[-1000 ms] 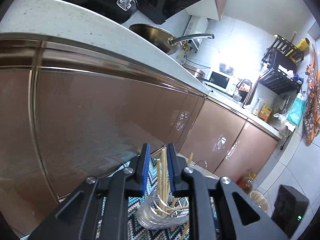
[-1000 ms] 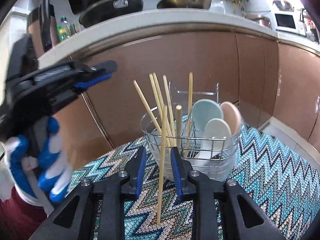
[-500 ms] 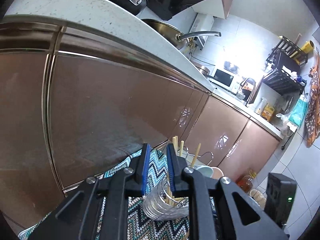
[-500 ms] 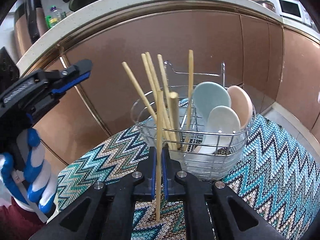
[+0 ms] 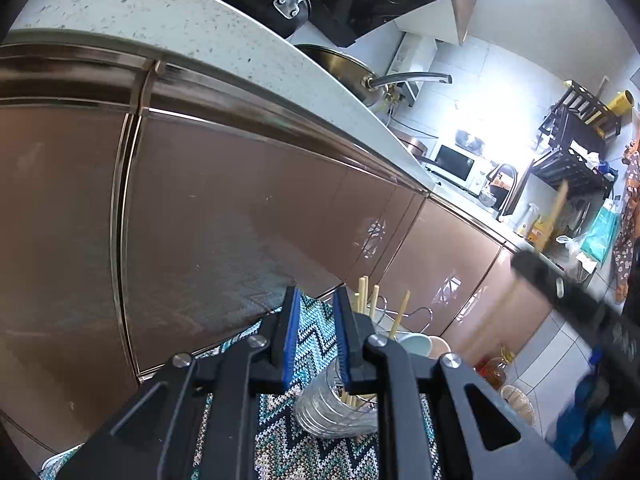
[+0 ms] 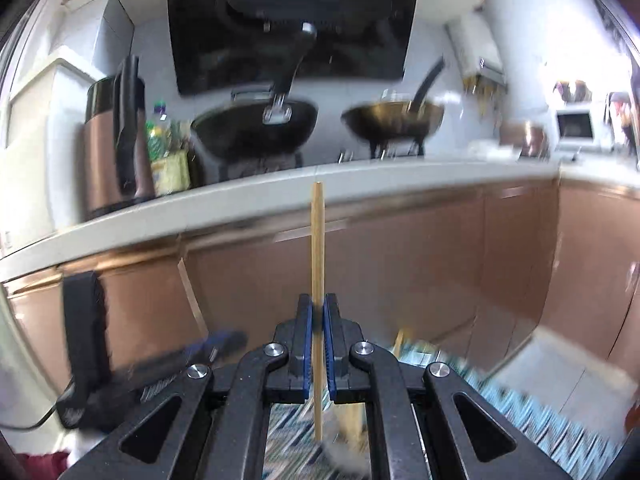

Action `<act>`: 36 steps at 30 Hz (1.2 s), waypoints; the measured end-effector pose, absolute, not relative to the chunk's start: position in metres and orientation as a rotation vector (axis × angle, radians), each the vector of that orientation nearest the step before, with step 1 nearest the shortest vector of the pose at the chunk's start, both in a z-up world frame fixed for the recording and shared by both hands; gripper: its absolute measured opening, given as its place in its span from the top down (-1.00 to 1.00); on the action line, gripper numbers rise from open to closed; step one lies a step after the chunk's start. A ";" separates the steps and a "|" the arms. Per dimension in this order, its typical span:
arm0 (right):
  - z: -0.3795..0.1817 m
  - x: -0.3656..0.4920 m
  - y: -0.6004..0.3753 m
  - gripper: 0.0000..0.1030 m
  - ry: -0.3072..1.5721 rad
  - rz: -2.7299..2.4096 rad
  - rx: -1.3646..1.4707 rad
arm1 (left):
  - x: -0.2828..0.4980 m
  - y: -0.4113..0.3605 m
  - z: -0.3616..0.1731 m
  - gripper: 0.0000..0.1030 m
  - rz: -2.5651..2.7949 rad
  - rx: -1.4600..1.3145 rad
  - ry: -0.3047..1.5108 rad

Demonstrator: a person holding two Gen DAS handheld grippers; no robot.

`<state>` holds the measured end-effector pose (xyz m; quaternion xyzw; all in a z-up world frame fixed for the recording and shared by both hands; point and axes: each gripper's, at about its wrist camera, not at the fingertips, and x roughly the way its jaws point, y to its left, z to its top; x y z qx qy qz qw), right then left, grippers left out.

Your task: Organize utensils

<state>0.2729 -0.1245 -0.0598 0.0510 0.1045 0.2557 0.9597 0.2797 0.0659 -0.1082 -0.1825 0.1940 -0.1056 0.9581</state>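
Note:
My right gripper (image 6: 318, 312) is shut on a wooden chopstick (image 6: 317, 248) and holds it upright, high in front of the cabinets. My left gripper (image 5: 316, 304) is open and empty, raised beside the wire utensil basket (image 5: 340, 412). The basket stands on a zigzag mat (image 5: 312, 440) and holds several chopsticks (image 5: 362, 300) and pale spoons (image 5: 416, 346). In the left wrist view the right gripper is a blurred black bar (image 5: 576, 304) with the chopstick (image 5: 554, 216) above it. The left gripper shows blurred at the lower left of the right wrist view (image 6: 224, 340).
Brown cabinet doors (image 5: 240, 232) run under a white speckled counter (image 5: 200, 32). A black pan (image 6: 256, 128) and a brass wok (image 6: 394, 118) sit on the stove. A microwave (image 5: 454, 162) stands further along. A blue-gloved hand (image 5: 588, 412) is at the right.
My right gripper closed on the chopstick that stood on the mat and lifted it well above the basket. My left gripper stayed open and drifted slightly.

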 end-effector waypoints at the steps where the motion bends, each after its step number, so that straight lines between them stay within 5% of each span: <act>1: -0.058 0.276 -0.122 0.89 0.191 0.498 0.094 | 0.279 0.066 -0.108 0.69 -0.214 -0.370 0.394; 11: -0.111 0.310 -0.115 0.86 0.258 0.408 0.070 | 0.271 0.070 -0.115 0.57 -0.193 -0.375 0.409; 21: -0.098 0.275 -0.139 0.22 0.236 0.373 0.115 | 0.249 0.063 -0.113 0.33 -0.147 -0.351 0.437; 36: -0.087 0.202 -0.164 -0.18 0.279 0.279 0.093 | 0.196 0.042 -0.091 0.09 -0.096 -0.263 0.463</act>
